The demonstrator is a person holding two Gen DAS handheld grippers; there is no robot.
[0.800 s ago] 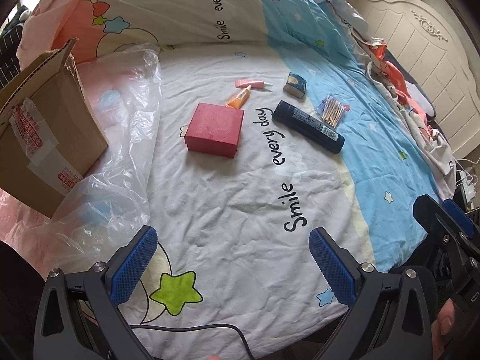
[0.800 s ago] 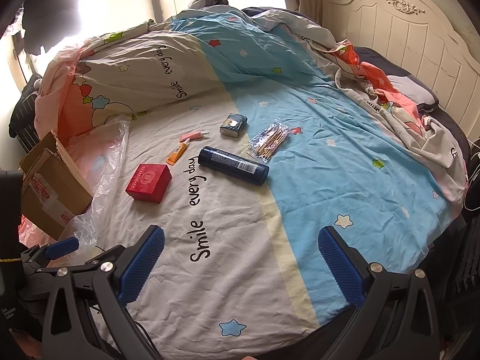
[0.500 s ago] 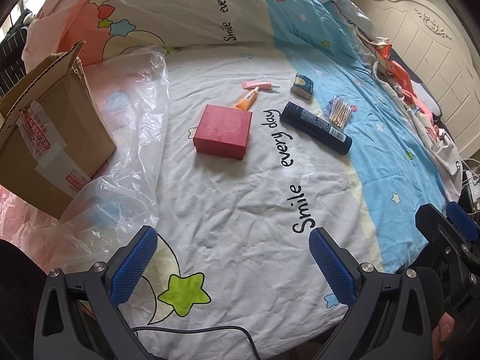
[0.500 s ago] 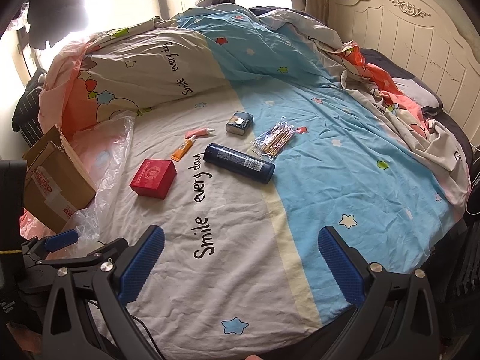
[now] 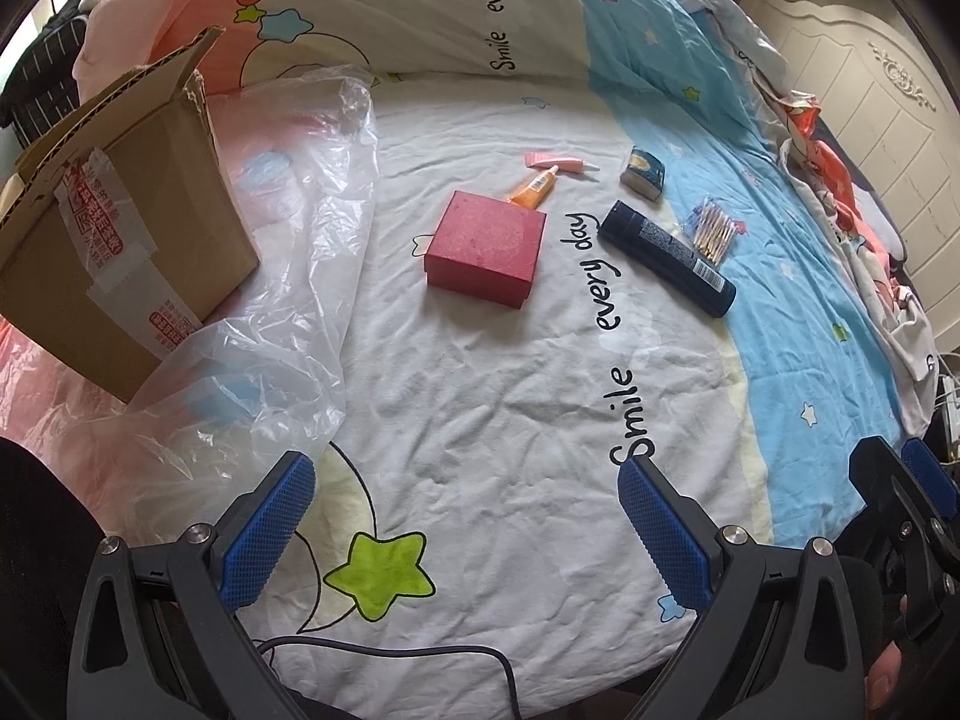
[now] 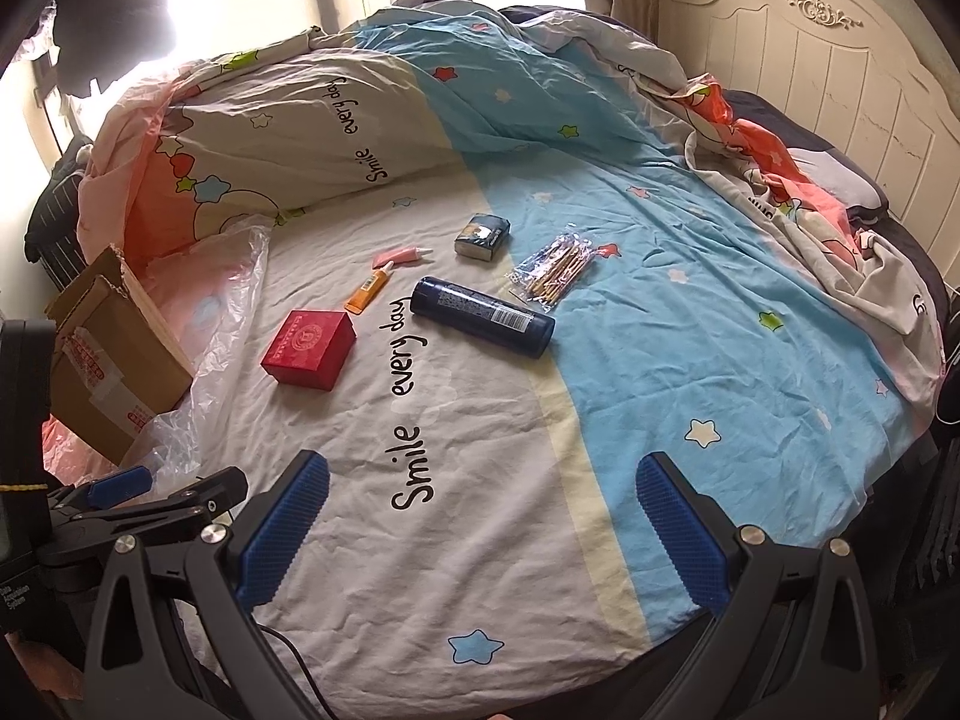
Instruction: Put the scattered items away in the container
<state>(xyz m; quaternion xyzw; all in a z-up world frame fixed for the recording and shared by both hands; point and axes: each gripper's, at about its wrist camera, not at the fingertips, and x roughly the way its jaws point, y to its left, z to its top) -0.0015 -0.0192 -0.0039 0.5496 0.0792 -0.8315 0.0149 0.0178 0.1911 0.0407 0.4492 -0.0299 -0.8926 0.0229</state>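
Observation:
A red box (image 5: 487, 256) (image 6: 310, 347), an orange tube (image 5: 536, 187) (image 6: 368, 289), a pink tube (image 5: 555, 162) (image 6: 401, 255), a dark blue can (image 5: 665, 258) (image 6: 482, 315), a small blue-and-cream pack (image 5: 642, 173) (image 6: 482, 234) and a bag of sticks (image 5: 713, 226) (image 6: 556, 267) lie on the bed sheet. An open cardboard box (image 5: 114, 222) (image 6: 111, 360) stands at the left. My left gripper (image 5: 465, 531) and right gripper (image 6: 480, 531) are both open and empty, near the bed's front edge, well short of the items.
A crumpled clear plastic bag (image 5: 282, 276) lies between the cardboard box and the red box. A folded duvet (image 6: 336, 132) rises at the back. Rumpled bedding (image 6: 810, 222) and a white headboard (image 6: 840, 60) are at the right. A black cable (image 5: 420, 654) runs under my left gripper.
Both grippers have moved forward over the bed toward the items, which look larger now. Nothing on the bed has moved; both grippers stay open.

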